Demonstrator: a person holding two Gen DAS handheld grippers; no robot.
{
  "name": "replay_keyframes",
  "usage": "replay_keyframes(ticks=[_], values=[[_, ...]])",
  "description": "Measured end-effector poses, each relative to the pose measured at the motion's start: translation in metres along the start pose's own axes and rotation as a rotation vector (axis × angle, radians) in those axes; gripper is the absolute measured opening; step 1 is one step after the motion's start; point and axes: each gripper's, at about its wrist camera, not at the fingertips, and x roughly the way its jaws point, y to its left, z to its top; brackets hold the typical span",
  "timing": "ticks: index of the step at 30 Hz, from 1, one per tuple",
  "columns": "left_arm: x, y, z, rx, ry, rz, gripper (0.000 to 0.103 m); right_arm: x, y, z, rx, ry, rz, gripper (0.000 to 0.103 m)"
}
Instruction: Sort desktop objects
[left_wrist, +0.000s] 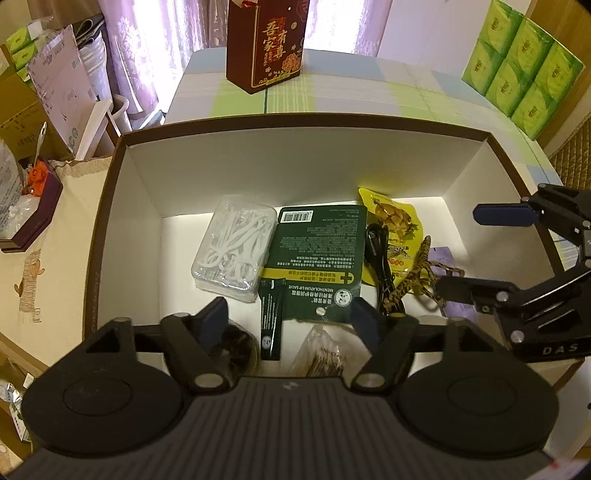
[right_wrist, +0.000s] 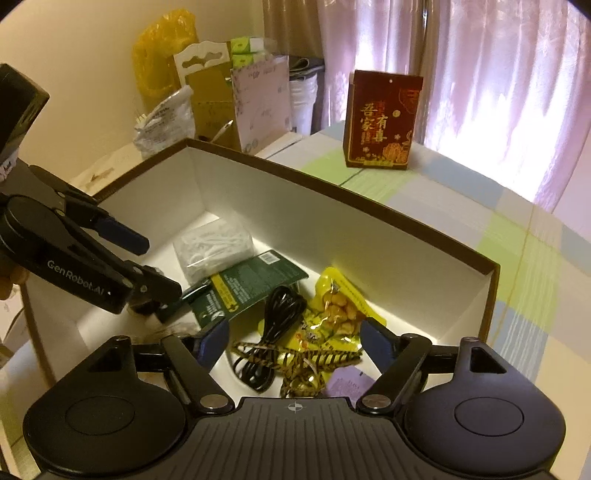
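- Red gift box (left_wrist: 266, 43), top centre of the left wrist view: gold characters "吾家有喜".
- Green card package (left_wrist: 316, 264), mid-frame, printed upside down: "MENTHOLATUM LIP SALVE"; barcode at its top edge, digits too small to read.
- Right gripper (left_wrist: 476, 251), right edge of the left wrist view: "DAS" on its body.
- Left gripper (right_wrist: 147, 266), left side of the right wrist view: "GenRobot.AI" in white on its arm.
- Yellow snack packet (right_wrist: 338, 310): print unreadable.

In the box (left_wrist: 122, 206), mid-frame: floss case (left_wrist: 232, 247) left, card (left_wrist: 314, 258) centre, snack packet (left_wrist: 395, 229) right, cable (left_wrist: 380, 258) between. Upper frame, behind: carton (left_wrist: 266, 40).
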Motion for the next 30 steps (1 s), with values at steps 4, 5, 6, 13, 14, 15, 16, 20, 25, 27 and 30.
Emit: replay_keyframes(ticks=[4,5,6,13,14,15,16,20,25,27,30], values=[[-0.008,-0.002,-0.003,-0.013,-0.015,0.008,0.083,-0.009,0.002,-0.002,0.03,0.004,-0.032,0.095],[-0.01,-0.002,-0.003,-0.016,-0.019,0.011,0.085,-0.011,0.002,-0.002,0.036,0.001,-0.038,0.096],[-0.012,-0.002,-0.004,-0.018,-0.024,0.018,0.089,-0.014,0.003,-0.002,0.044,0.0,-0.039,0.098],[-0.03,-0.008,-0.008,-0.029,-0.071,0.065,0.093,-0.039,0.011,-0.004,0.077,-0.014,-0.039,0.101],[-0.033,-0.009,-0.009,-0.028,-0.081,0.07,0.093,-0.043,0.014,-0.005,0.076,-0.018,-0.044,0.101],[-0.037,-0.012,-0.01,-0.025,-0.091,0.076,0.094,-0.047,0.016,-0.006,0.074,-0.023,-0.05,0.101],[-0.04,-0.013,-0.011,-0.021,-0.101,0.082,0.094,-0.051,0.018,-0.007,0.073,-0.028,-0.055,0.101],[-0.054,-0.022,-0.015,-0.008,-0.141,0.1,0.096,-0.065,0.024,-0.011,0.076,-0.043,-0.071,0.101],[-0.071,-0.032,-0.022,-0.004,-0.185,0.123,0.1,-0.082,0.031,-0.018,0.078,-0.057,-0.089,0.101],[-0.077,-0.034,-0.025,-0.01,-0.2,0.132,0.102,-0.087,0.033,-0.022,0.076,-0.061,-0.094,0.101],[-0.084,-0.038,-0.03,-0.018,-0.213,0.139,0.102,-0.095,0.035,-0.027,0.075,-0.064,-0.1,0.101]])
